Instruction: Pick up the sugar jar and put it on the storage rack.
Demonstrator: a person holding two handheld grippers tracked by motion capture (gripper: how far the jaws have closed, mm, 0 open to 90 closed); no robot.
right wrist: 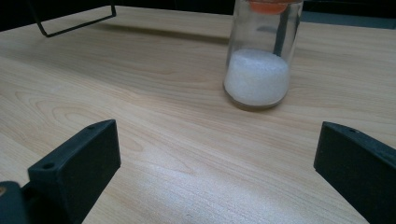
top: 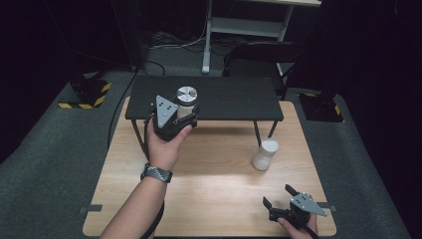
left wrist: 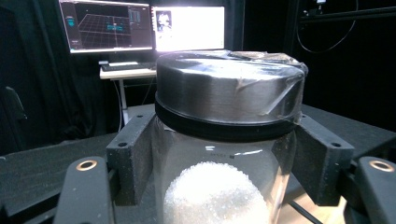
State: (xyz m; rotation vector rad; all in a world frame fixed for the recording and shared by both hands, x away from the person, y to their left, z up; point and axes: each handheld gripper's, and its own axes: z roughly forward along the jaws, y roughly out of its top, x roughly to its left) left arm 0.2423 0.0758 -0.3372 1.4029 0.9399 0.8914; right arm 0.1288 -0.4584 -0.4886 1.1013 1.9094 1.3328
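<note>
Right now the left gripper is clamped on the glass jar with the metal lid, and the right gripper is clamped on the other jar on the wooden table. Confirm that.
Not quite. The left gripper is clamped on the glass jar with the metal lid, but the right gripper holds nothing: in the right gripper view its jaws stand wide open, well short of the other jar, which stands alone on the wooden table.
</note>
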